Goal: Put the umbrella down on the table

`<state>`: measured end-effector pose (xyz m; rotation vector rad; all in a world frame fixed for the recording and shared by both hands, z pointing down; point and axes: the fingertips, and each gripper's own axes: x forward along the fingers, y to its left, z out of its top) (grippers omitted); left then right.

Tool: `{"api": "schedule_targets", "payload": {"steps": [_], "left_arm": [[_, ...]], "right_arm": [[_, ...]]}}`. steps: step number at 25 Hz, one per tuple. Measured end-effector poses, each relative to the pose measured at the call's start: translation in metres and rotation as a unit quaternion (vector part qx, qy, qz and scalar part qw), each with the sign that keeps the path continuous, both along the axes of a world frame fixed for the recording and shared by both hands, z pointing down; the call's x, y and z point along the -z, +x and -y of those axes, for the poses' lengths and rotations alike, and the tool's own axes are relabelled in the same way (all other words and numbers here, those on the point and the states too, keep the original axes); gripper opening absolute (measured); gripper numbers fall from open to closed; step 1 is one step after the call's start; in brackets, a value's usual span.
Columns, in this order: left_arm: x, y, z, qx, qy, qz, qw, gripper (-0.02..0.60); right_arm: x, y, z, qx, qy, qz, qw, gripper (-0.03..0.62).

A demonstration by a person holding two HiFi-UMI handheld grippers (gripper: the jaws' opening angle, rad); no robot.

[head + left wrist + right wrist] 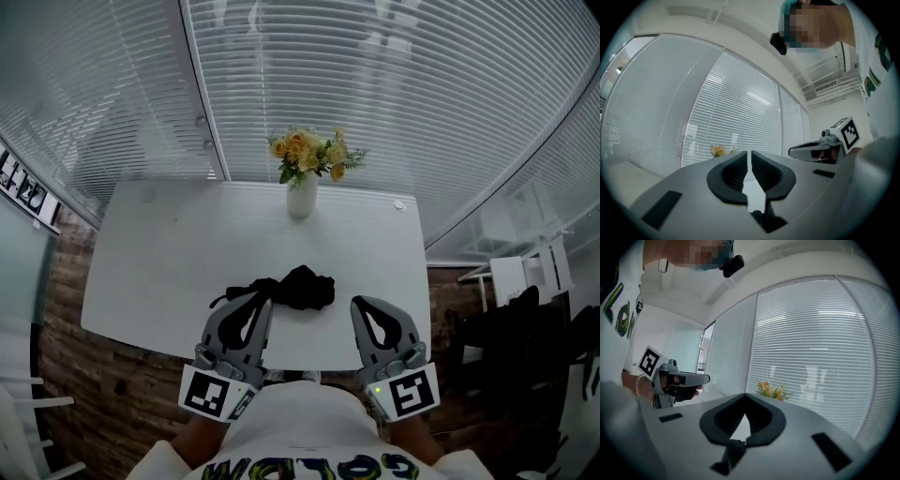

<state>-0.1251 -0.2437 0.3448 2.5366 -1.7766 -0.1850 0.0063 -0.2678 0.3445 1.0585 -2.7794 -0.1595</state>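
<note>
Black umbrella (pixel 298 287) lay on the white table (pixel 150 272); we had the left gripper (pixel 259 302) and right gripper (pixel 364 306) both clenched, nothing between their jaws.

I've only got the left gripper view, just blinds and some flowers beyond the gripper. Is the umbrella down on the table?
Observer: Yes. In the head view the black umbrella lies on the white table, near its front edge.
Operator: Where's my left gripper relative to it?
Observer: The left gripper overlaps the umbrella's left end in that view; I can't tell whether they touch.
Operator: And the right gripper?
Observer: The right gripper view shows the right gripper shut, with nothing between its jaws.
</note>
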Motion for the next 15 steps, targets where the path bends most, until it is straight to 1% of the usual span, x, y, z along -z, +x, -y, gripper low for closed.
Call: {"api": "schedule_targets", "payload": {"steps": [6,9,15], "left_arm": [[-0.0086,-0.0008,0.0009,-0.003,-0.008,0.002,1.0000,0.035],[-0.0067,-0.0028,-0.0007,0.000,-0.007,0.001,1.0000,0.034],[-0.0021,0.0036,-0.0001,-0.008,-0.004,0.010,0.9999,0.034]], "right_arm": [[-0.0028,-0.0001,-0.0023,-0.003,-0.001,0.004,1.000,0.009],[-0.0039,0.0007,-0.0035,-0.003,-0.002,0.002,1.000,0.009],[-0.0051,0.0040,-0.0036,-0.003,-0.002,0.000,1.000,0.009]]}}
